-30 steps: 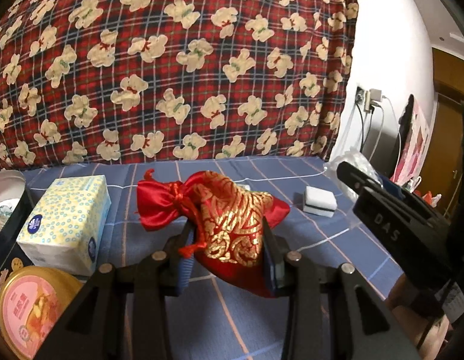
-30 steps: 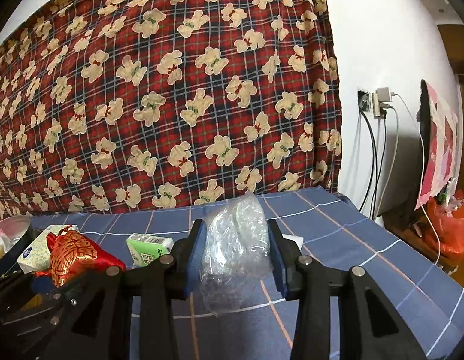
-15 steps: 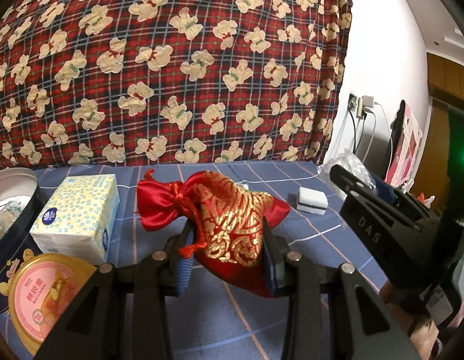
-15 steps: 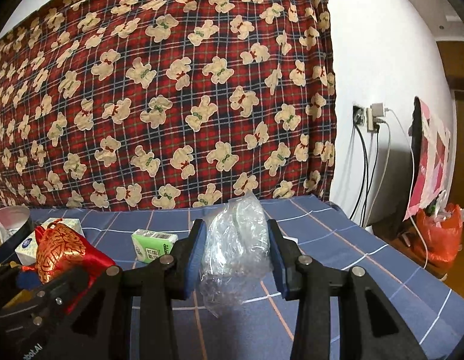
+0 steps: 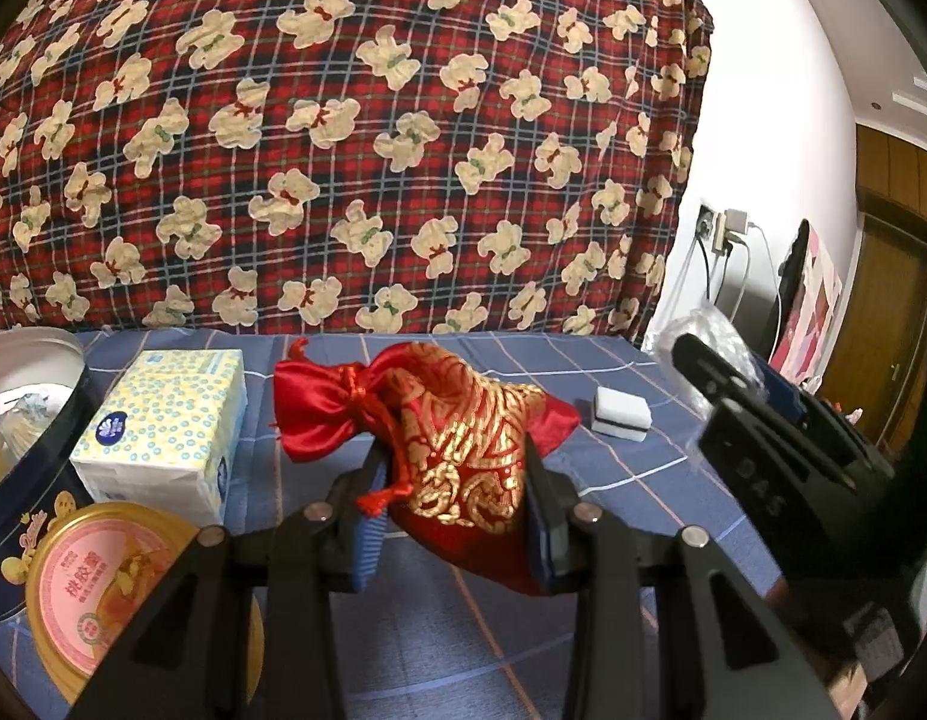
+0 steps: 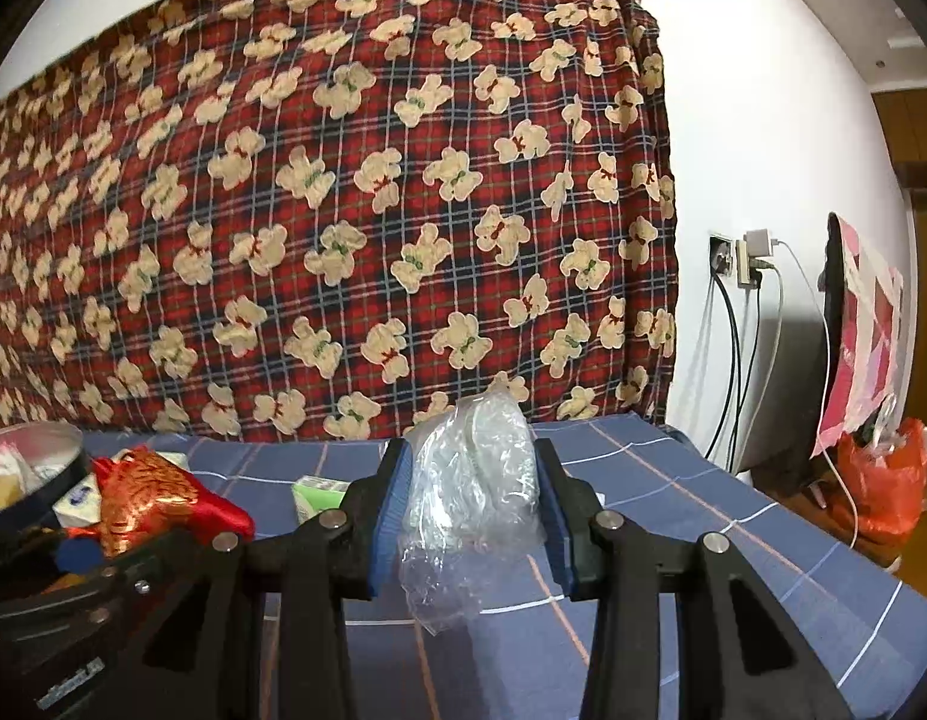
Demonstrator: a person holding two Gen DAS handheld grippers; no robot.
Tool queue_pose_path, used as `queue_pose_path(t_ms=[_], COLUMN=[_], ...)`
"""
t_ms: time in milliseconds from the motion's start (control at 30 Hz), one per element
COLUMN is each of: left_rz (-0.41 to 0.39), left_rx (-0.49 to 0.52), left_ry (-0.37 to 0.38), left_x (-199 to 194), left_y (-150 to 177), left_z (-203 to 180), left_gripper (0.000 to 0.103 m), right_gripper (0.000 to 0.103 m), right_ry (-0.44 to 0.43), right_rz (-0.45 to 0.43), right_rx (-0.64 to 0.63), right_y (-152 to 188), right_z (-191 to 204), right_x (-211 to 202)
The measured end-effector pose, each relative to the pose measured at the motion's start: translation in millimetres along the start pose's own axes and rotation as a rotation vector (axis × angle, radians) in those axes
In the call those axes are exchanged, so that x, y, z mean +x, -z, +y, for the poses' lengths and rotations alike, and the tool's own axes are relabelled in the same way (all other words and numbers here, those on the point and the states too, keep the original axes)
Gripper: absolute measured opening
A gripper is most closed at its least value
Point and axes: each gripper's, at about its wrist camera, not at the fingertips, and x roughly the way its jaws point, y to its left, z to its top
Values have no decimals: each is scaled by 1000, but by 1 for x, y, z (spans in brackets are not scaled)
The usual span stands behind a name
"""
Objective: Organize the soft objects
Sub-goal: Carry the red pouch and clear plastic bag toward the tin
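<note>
two grippers, each clamping one item: red pouch (image 5: 463,450), clear bag (image 6: 472,498).

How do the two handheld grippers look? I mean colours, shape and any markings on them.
Both are black plastic. The left gripper and right gripper each have two angular fingers with cut-out openings, round silver pivot screws and ribbed blue pads. From the left wrist view, the right gripper's side bears pale letters "DAS". No sleeves or cables show.

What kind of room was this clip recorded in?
Probably a bedroom or spare room at home: a bear-print plaid blanket hangs as a backdrop, a checked blue sheet covers the work surface, and chargers fill a wall socket beside a wooden door.
</note>
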Motion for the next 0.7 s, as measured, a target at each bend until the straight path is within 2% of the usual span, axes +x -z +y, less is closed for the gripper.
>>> queue_pose_path(t_ms=[100,267,367,700], left_rz=[-6,-17,-29,-51], left_rx=[-1,7,11,19], left_ry=[6,13,13,16], left_x=[-4,-10,-16,-49], left_y=[0,-1,-1,1], left_z=[1,4,9,32], left_gripper=[38,38,38,38], right_gripper=[43,43,43,43], right_ry=[-3,-5,-3,-54], right_rz=[-17,4,-22,-29], right_rx=[12,2,21,16], right_y=[1,7,8,10], right_z=[1,10,15,50], right_x=[-9,-15,-27,-49])
